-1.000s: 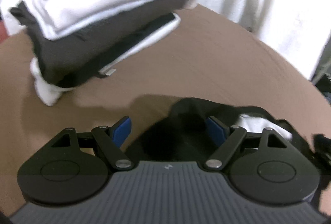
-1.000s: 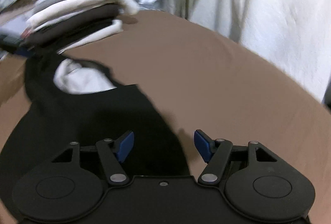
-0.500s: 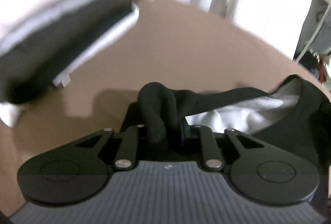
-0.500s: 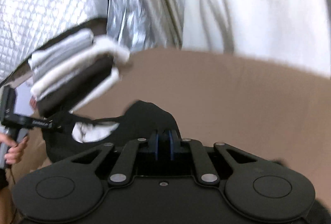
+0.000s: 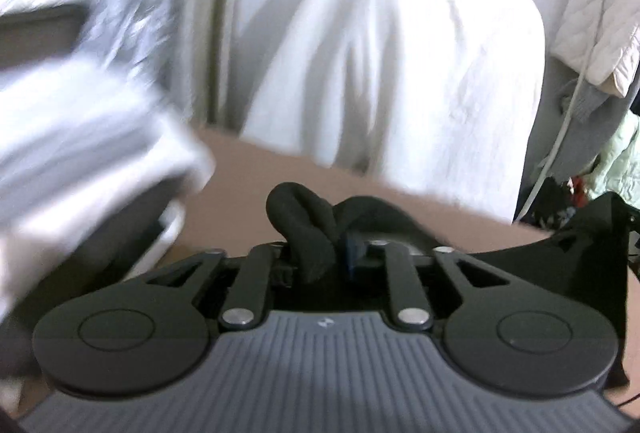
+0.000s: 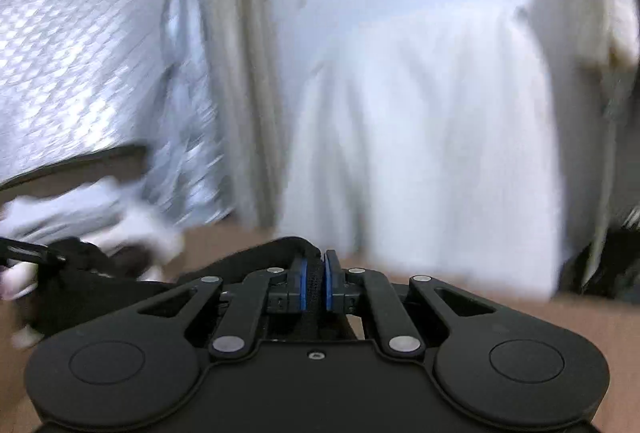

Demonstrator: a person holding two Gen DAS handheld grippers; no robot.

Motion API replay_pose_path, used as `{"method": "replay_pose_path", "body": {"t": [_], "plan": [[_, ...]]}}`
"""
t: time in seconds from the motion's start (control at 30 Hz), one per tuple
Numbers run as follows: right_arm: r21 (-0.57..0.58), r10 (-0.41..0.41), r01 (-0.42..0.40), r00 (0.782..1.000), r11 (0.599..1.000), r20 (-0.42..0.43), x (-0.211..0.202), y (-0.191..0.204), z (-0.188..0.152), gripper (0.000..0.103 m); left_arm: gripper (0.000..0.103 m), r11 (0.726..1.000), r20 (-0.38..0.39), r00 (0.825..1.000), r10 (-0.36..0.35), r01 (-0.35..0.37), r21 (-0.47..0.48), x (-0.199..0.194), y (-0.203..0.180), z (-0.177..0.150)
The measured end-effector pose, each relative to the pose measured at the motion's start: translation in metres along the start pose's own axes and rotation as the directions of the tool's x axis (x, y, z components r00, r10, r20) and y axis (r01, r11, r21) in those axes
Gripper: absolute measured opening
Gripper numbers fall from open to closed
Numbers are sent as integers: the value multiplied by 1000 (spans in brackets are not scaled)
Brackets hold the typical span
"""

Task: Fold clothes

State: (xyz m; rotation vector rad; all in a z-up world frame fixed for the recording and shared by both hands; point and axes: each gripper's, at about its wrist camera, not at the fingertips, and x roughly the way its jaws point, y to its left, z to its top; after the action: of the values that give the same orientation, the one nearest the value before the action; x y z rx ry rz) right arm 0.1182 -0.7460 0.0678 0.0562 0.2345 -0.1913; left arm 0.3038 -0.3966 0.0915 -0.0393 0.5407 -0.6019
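Observation:
A thick roll of the black garment (image 5: 304, 221) is bunched between the fingers of my left gripper (image 5: 320, 257). Its jaws are opening, but the fabric still sits gripped between them. From there the garment stretches right as a dark band (image 5: 580, 245) above the brown table (image 5: 248, 177). My right gripper (image 6: 315, 281) is shut, its blue pads (image 6: 301, 285) pinching a thin black edge of the same garment (image 6: 256, 257), which runs off to the left. Both grippers hold the cloth up off the table.
A blurred stack of folded white, grey and dark clothes (image 5: 80, 161) stands at the left, also low left in the right wrist view (image 6: 80, 217). A white sheet (image 5: 400, 73) and silver quilted foil (image 6: 80, 53) hang behind. More clothes (image 5: 592, 33) hang at the right.
Both grippers, open over the flat black garment a second ago, have closed on it and risen. The cloth has come up off the table, and both views now tilt toward the hanging sheet.

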Motion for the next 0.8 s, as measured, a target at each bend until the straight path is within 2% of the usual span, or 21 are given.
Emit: {"method": "replay_pose_path", "body": {"t": [0.07, 0.1, 0.17, 0.2, 0.23, 0.27, 0.3, 0.33, 0.4, 0.47, 0.5, 0.53, 0.6, 0.67, 0.73, 0.8], "plan": [[-75, -147, 147, 989, 986, 2, 34, -6, 7, 17, 99, 996, -67, 994, 88, -88, 14, 40, -10, 20], [-77, -198, 195, 979, 978, -39, 44, -8, 5, 26, 99, 993, -98, 988, 116, -114, 22, 47, -13, 16], [-48, -266, 262, 951, 964, -158, 51, -12, -3, 32, 99, 990, -146, 979, 143, -139, 37, 49, -18, -3], [-12, -256, 258, 949, 966, -185, 41, -15, -10, 39, 99, 991, -174, 976, 134, -128, 48, 47, -18, -19], [41, -203, 214, 962, 976, -181, 21, -16, -24, 51, 99, 993, -205, 973, 109, -98, 62, 42, -17, -40], [92, -143, 160, 975, 983, -170, -2, -15, -41, 76, 99, 994, -243, 965, 99, -83, 74, 36, -17, -63], [124, -100, 121, 981, 985, -169, -19, -14, -59, 86, 99, 994, -293, 951, 101, -83, 73, 29, -17, -90], [132, -78, 108, 973, 985, -216, -29, -10, -77, 86, 99, 995, -335, 937, 97, -83, 55, 24, -16, -113], [144, -55, 118, 922, 983, -383, -30, -3, -97, 85, 99, 996, -408, 912, 36, -64, -56, 10, -10, -155], [201, 5, 106, 875, 974, -485, -29, 0, -101, 83, 98, 978, -471, 880, -61, -41, -205, 2, -4, -178], [243, 42, 92, 867, 966, -496, -32, 2, -100, 83, 97, 960, -494, 862, -114, -32, -277, -2, -2, -187], [293, 84, 68, 874, 954, -479, -36, 3, -96, 82, 97, 943, -496, 855, -153, -24, -332, -5, 1, -191], [360, 123, 58, 880, 931, -459, -45, 4, -93, 83, 99, 938, -476, 867, -147, -30, -345, -8, 3, -186], [399, 142, 66, 871, 915, -470, -49, 8, -94, 83, 99, 953, -448, 888, -104, -39, -300, -9, 1, -183], [405, 159, 62, 857, 912, -490, -56, 13, -104, 83, 98, 971, -432, 902, -19, -87, -223, -6, 0, -185], [404, 174, 65, 832, 912, -527, -67, 17, -116, 83, 93, 977, -410, 909, 70, -145, -155, -1, 5, -188]]}}
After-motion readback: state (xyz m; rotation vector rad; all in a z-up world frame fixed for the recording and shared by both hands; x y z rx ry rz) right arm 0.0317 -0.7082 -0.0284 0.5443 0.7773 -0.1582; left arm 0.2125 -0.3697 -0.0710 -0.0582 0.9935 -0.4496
